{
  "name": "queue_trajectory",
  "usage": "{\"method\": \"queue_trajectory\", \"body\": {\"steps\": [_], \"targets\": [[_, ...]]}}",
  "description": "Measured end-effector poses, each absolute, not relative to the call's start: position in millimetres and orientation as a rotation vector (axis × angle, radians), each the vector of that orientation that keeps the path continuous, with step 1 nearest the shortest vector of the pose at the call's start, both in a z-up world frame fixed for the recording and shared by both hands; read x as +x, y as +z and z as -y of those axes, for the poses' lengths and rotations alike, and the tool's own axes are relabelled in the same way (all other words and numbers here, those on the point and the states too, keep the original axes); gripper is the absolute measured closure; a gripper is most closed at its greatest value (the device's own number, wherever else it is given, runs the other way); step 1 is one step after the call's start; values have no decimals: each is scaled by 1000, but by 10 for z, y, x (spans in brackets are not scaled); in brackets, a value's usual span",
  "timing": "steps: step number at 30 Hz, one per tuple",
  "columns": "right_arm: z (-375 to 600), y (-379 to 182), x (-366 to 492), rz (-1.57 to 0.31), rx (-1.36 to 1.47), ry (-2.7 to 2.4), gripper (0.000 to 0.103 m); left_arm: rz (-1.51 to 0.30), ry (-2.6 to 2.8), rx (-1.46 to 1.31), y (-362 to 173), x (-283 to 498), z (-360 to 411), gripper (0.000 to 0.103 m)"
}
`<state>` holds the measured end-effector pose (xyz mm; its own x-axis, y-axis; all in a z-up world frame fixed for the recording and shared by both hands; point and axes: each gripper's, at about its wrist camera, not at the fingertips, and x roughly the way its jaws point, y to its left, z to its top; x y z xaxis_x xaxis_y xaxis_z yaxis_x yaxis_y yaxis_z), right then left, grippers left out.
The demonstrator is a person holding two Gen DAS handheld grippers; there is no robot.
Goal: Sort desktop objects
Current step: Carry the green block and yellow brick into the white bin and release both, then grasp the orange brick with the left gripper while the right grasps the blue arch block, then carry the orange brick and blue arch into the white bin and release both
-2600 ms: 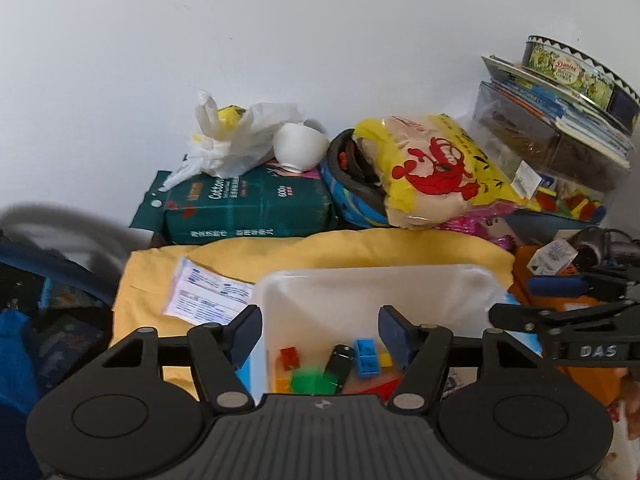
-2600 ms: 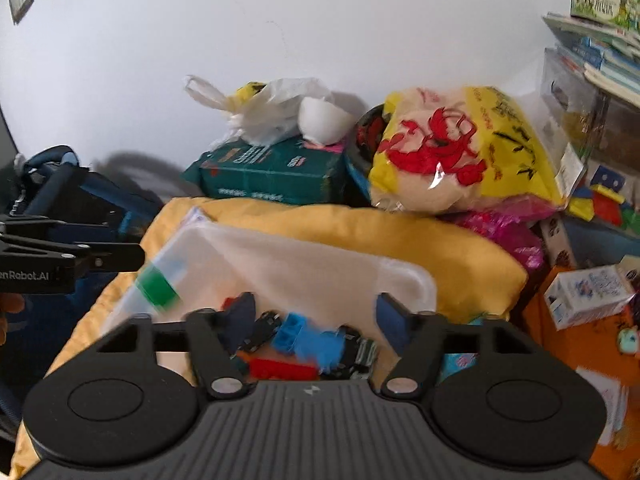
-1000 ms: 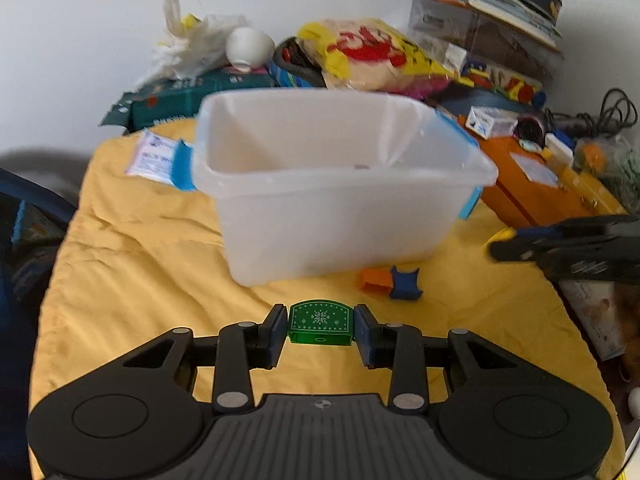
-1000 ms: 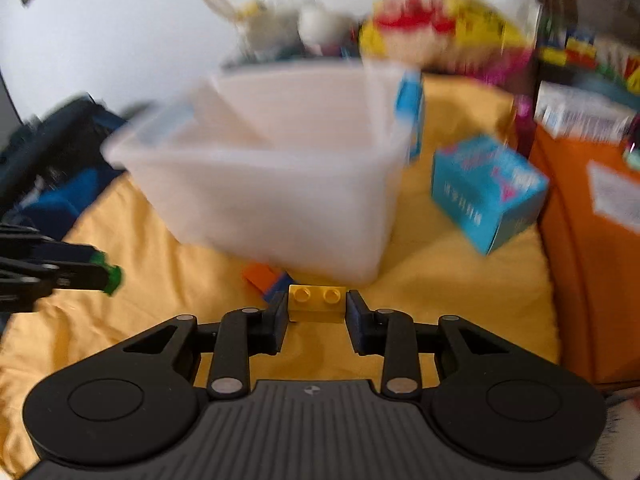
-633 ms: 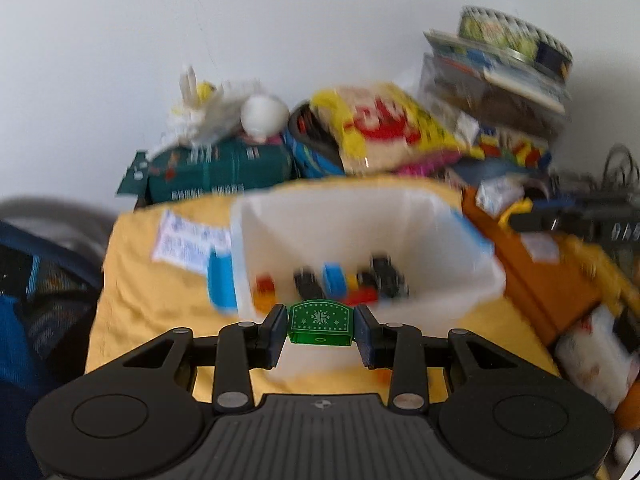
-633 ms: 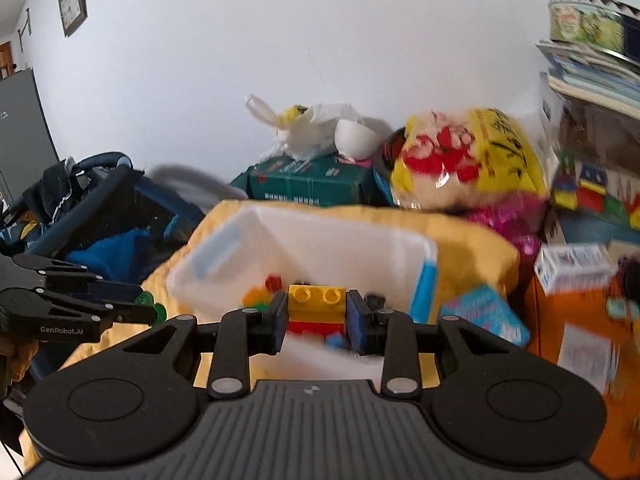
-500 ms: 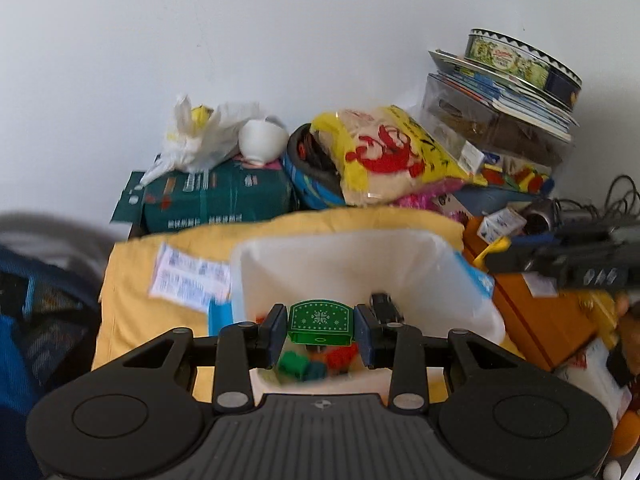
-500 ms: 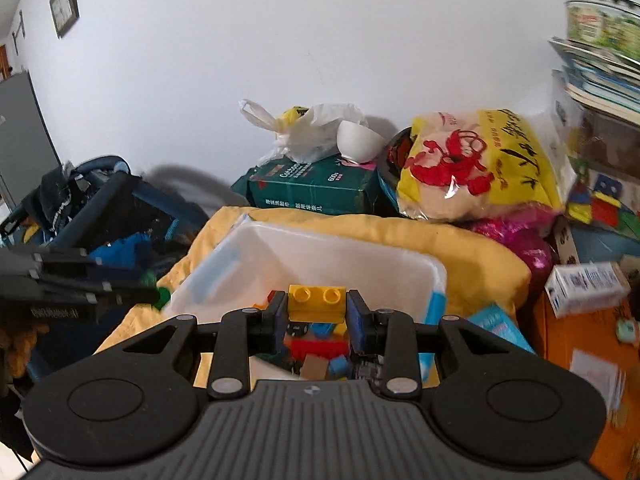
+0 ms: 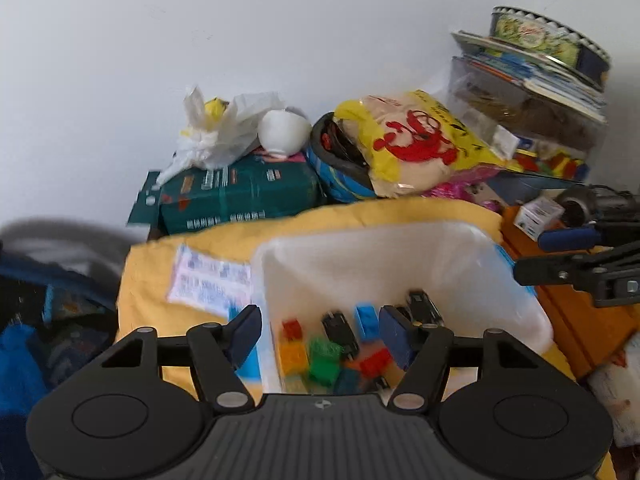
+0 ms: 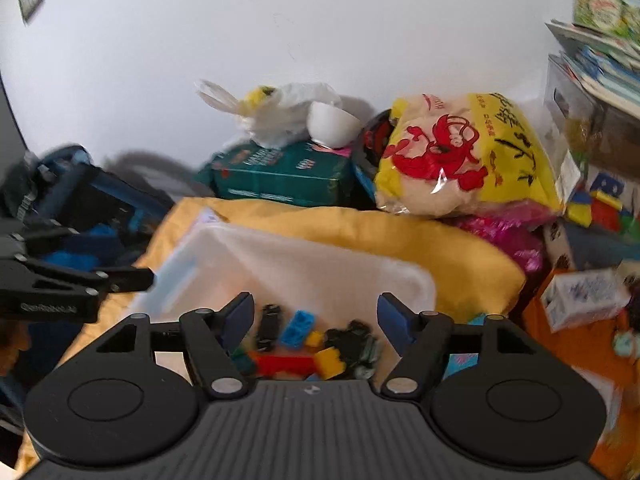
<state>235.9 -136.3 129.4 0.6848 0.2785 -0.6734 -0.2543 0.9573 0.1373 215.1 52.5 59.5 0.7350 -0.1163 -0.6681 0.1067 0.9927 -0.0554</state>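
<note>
I hold both tools above a white plastic bin on a yellow cloth. My left hand-held gripper is spread wide with nothing between its fingers; my right hand-held gripper is the same. Toy bricks lie on the bin floor (red, blue, yellow, green, plus small black cars). Beyond the bin, against the far wall, sit a green box and a yellow snack bag.
</note>
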Motion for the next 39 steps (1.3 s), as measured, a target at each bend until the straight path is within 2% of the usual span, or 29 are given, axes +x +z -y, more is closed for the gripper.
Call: {"method": "queue_trajectory", "body": {"steps": [3, 7, 10, 15, 17, 19, 35, 37, 38, 39], "targets": [[1413, 1183, 1983, -750, 53, 354, 32, -762, -147, -106, 370, 1743, -640, 35], [1312, 650, 1569, -822, 33, 393, 32, -845, -117, -157, -26, 1371, -698, 35], [1182, 144, 1612, -886, -63, 391, 37, -918, -116, -168, -245, 1270, -692, 35], [1092, -386, 1962, -942, -165, 376, 46, -917, -129, -110, -287, 1176, -594, 35], [1059, -452, 2049, -936, -191, 392, 46, -924, -133, -108, -310, 1179, -555, 35], [1046, -500, 2102, -959, -190, 414, 56, -933, -145, -96, -352, 1208, -506, 35], [1999, 114, 1161, -878, 87, 287, 56, -893, -287, 134, -1024, 2066, 685, 36], [2075, 134, 1038, -873, 100, 276, 56, -900, -269, 156, -1092, 2138, 735, 51], [2080, 140, 982, -871, 99, 271, 56, -904, -265, 142, -1107, 2167, 728, 67], [2102, 140, 947, -870, 98, 266, 56, -903, -264, 118, -1117, 2176, 694, 69]]}}
